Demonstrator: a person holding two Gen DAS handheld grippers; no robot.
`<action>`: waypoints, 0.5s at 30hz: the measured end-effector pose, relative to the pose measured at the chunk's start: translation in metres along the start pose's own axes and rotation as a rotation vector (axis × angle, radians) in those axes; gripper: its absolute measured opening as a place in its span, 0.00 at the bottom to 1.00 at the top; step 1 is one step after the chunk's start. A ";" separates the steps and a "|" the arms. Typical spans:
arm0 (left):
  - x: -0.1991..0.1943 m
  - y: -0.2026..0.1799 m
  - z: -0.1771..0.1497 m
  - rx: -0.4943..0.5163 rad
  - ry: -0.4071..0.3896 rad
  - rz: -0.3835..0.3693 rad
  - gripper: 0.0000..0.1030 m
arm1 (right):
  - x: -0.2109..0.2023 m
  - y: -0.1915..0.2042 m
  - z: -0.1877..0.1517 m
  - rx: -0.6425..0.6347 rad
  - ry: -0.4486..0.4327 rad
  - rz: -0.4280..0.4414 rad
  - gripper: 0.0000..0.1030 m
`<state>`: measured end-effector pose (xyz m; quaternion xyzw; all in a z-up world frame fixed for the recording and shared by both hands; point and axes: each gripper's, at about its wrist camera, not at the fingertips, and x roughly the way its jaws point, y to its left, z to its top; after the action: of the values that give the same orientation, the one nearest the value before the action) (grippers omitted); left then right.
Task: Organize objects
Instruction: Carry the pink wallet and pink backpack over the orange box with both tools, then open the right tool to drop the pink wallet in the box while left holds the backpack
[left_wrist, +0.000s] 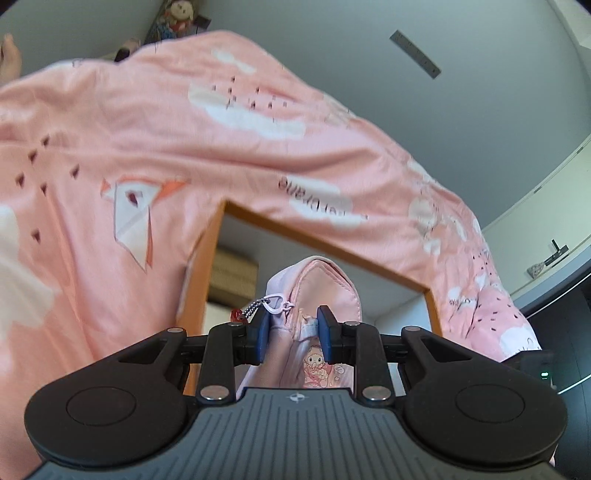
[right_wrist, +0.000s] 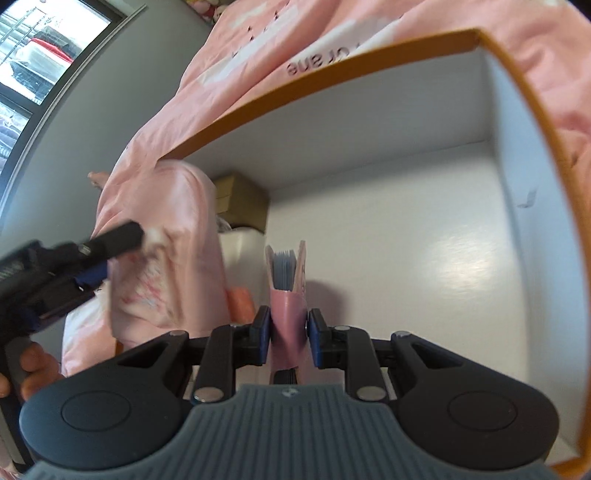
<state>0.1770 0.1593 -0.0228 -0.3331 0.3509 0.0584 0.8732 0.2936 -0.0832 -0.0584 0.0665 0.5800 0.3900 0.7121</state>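
Left tool: pinching a soft pink zippered cartoon pouch, holding it at the box's near-left edge.
Right tool: gripping a pink-covered notebook inside the white-lined orange-rimmed box.

A pink bedsheet printed with white clouds is spread behind. A doll is seen far left, a window at upper left.

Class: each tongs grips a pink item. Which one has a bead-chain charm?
The pink pouch in the left tongs; the right tongs grip a pink booklet showing page edges.
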 end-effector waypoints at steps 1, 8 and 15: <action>-0.003 -0.001 0.002 0.008 -0.009 0.004 0.30 | 0.004 0.002 0.001 0.006 0.011 0.015 0.22; -0.008 -0.001 0.004 0.043 -0.026 0.019 0.30 | 0.033 0.011 0.003 0.018 0.098 0.004 0.23; -0.007 0.002 0.002 0.063 -0.019 0.025 0.30 | 0.033 0.019 0.002 -0.130 0.117 -0.202 0.34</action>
<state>0.1722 0.1627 -0.0185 -0.3003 0.3485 0.0614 0.8858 0.2872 -0.0486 -0.0730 -0.0615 0.5978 0.3564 0.7154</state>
